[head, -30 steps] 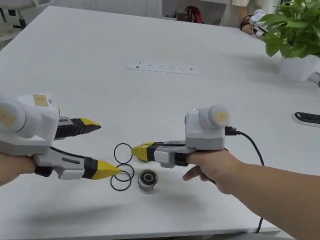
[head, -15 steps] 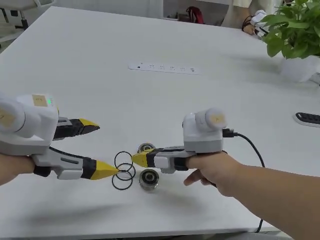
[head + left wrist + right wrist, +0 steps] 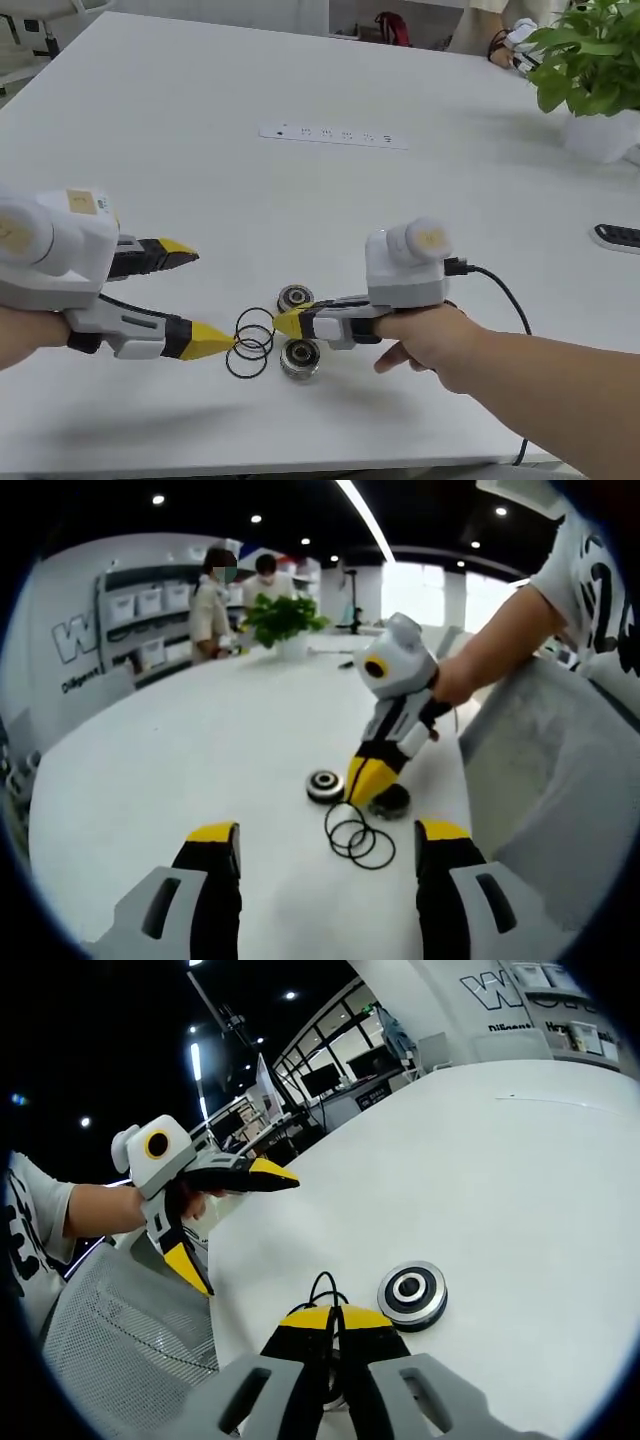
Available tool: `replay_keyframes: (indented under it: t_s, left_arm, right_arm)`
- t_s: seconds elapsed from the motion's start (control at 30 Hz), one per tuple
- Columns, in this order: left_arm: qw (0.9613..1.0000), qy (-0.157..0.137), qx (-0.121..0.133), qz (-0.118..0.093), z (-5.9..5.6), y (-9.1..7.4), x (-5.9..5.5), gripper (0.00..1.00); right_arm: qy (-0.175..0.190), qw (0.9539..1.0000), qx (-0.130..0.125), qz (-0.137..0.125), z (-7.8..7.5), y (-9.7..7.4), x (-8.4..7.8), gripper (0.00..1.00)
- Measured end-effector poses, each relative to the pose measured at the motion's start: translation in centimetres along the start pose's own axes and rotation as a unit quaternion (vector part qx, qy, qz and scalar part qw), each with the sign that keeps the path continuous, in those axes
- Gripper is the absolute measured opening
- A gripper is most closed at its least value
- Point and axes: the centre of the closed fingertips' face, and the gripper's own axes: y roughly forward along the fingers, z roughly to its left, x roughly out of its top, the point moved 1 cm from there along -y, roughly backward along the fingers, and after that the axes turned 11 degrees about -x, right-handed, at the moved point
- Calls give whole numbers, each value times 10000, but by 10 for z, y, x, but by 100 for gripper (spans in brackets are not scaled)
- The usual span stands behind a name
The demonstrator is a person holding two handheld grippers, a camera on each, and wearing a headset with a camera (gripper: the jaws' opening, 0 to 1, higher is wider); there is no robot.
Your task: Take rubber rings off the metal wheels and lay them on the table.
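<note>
Three thin black rubber rings [image 3: 250, 345] lie overlapping on the white table [image 3: 300, 200], seen also as rubber rings [image 3: 358, 838] between my left jaws. Two metal wheels sit just right of them: one wheel [image 3: 294, 297] farther, one wheel [image 3: 299, 356] nearer. My right gripper [image 3: 285, 323] is shut, its yellow tips pinching the right edge of the topmost ring [image 3: 322, 1285]; the far wheel [image 3: 412, 1292] sits beside the right gripper [image 3: 335, 1320]. My left gripper [image 3: 200, 296] is open to the left of the rings, nothing between its fingers.
A white power strip [image 3: 333, 135] lies mid-table. A potted plant [image 3: 590, 60] stands at the far right, with a black object [image 3: 615, 237] near the right edge. The right gripper's cable [image 3: 505, 290] trails right. The table's front edge is close below the wheels.
The right gripper has moved down toward me with the topmost ring, bringing it onto the other two. The far wheel has come out from behind it. The left gripper has stayed put.
</note>
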Motion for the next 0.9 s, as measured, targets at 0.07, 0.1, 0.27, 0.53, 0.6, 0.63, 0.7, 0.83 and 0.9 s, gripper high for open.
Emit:
replay_keyframes:
  t_s: [0.07, 0.1, 0.27, 0.53, 0.6, 0.63, 0.7, 0.83, 0.9]
  left_arm:
    - [10000, 2, 0, 10, 0, 0, 0, 72]
    - [10000, -5, 0, 10, 0, 1, 0, 72]
    - [10000, -6, 2, 17, 1, 1, 0, 72]
    - [10000, -17, 7, 22, 2, 2, 0, 72]
    - [10000, -24, 10, 20, 2, 2, 0, 72]
    - [10000, -23, 10, 20, 3, 2, 0, 72]
    - [10000, -13, 7, 20, 3, 2, 1, 72]
    - [10000, 20, -10, 2, 4, 4, 6, 71]
    - [10000, 36, -16, -7, 5, 5, 8, 71]
  right_arm:
    - [-24, 10000, -28, 30, -1, 1, -1, 0]
    - [-52, 10000, -48, 39, -2, 1, -2, 0]
    - [-144, 9998, -95, 65, -3, 2, -4, 1]
    - [-237, 9997, -82, 19, -1, 2, -2, 8]
    - [-243, 9997, -67, 6, -1, 2, -1, 10]
    - [-223, 9997, -54, -8, 0, 1, 0, 11]
    - [-212, 9998, -22, -50, 1, -1, 3, 11]
    - [-186, 9997, -11, -157, 1, -5, 11, 12]
    - [-170, 9996, -10, -221, 0, -8, 15, 12]
